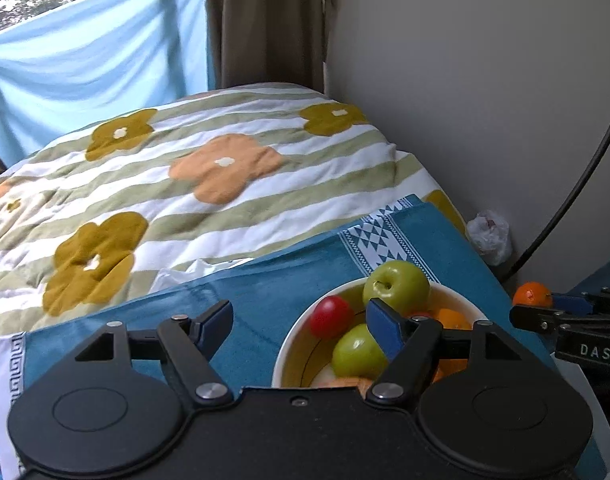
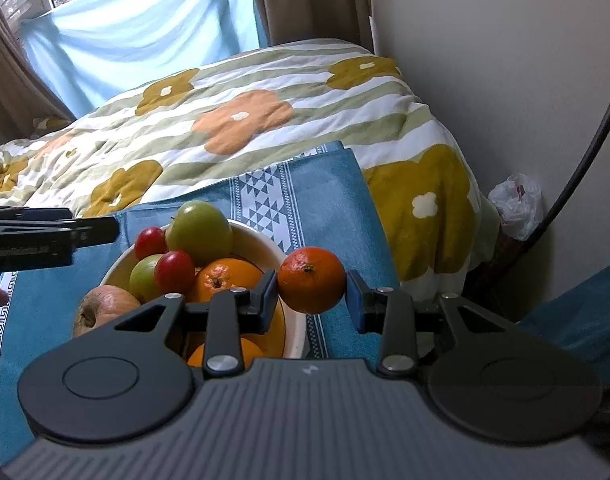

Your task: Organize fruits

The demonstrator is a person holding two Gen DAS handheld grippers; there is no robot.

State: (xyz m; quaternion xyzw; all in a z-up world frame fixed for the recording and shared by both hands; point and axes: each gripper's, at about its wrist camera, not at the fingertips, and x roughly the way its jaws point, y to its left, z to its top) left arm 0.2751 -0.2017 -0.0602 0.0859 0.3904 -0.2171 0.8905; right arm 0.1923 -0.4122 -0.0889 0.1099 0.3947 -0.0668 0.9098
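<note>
A white bowl (image 2: 295,326) with a yellow inside stands on a blue cloth (image 2: 329,184). It holds green apples (image 2: 199,232), small red fruits (image 2: 174,272), oranges (image 2: 221,278) and a brownish fruit (image 2: 105,308). My right gripper (image 2: 311,294) is shut on an orange (image 2: 311,280) and holds it just right of the bowl's rim. That orange also shows in the left wrist view (image 1: 532,294). My left gripper (image 1: 299,330) is open and empty, low over the cloth, its right finger over the bowl (image 1: 289,352) with a green apple (image 1: 397,286) behind it.
A flowered, striped quilt (image 1: 209,168) covers the bed behind the cloth. A beige wall (image 1: 465,80) is at the right, with a crumpled plastic bag (image 2: 517,204) and a black cable (image 2: 577,172) at its foot. A light blue sheet (image 1: 85,68) hangs under the window.
</note>
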